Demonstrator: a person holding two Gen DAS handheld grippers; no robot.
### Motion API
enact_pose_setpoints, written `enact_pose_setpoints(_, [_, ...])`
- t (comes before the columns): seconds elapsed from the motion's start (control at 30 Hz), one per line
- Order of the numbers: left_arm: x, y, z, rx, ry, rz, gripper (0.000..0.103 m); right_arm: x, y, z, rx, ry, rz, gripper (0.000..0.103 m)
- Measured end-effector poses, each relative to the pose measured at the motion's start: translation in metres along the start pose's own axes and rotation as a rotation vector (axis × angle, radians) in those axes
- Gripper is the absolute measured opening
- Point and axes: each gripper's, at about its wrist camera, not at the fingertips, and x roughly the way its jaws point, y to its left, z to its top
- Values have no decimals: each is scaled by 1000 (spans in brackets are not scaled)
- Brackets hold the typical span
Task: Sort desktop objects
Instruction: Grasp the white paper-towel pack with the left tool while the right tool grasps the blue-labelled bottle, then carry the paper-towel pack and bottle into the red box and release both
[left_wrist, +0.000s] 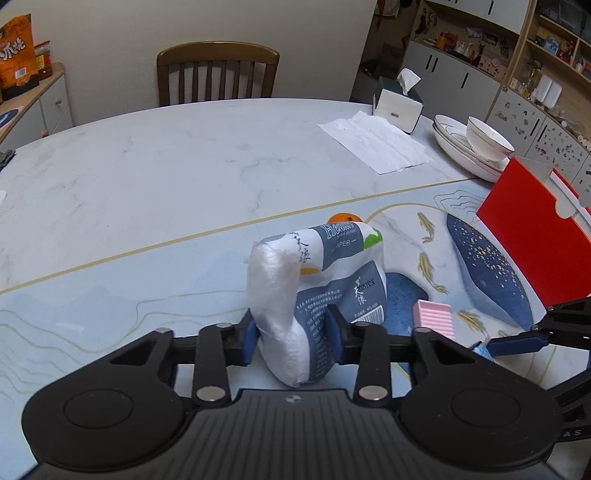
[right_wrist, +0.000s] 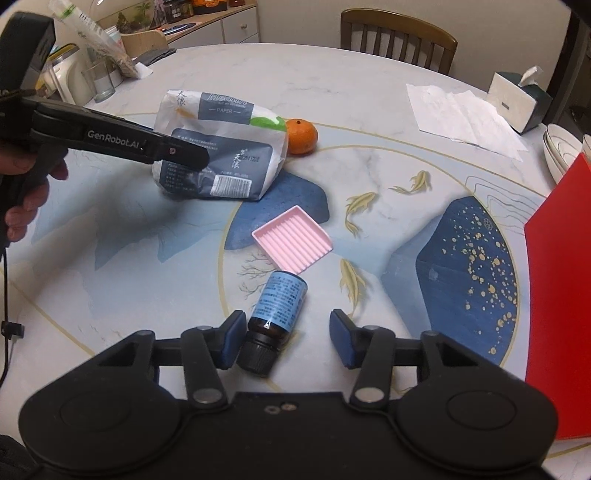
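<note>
**Two tools close in as the desk sorting begins**

Left wrist view: the left tool (left_wrist: 293, 338) is clenched on the near end of a soft white-and-navy plastic pack of paper tissues (left_wrist: 317, 291), its blue pads pinching the wrapper into a narrow waist while the pack rests on the marble-patterned desk (left_wrist: 147, 166). A round orange tangerine (left_wrist: 345, 217) sits just behind the pack. In the right wrist view, the right tool (right_wrist: 282, 341) straddles a small brown glass bottle with a blue label and black cap (right_wrist: 271, 317) lying on its side; the left pad touches the cap, the right pad stands clear, so nothing is gripped. A pink ribbed plastic soap tray (right_wrist: 291, 238) lies just beyond the bottle. Risks from here: the slack wrapper may slip or sag once lifted, and the round bottle, caught off-centre near its cap, could roll or squirt out sideways.
</note>
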Motion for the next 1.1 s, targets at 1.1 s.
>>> enact_pose_setpoints(1.1, [-69,-76,-61,-247,-52,7,21,-61,-54,-43,44,-73,66,22])
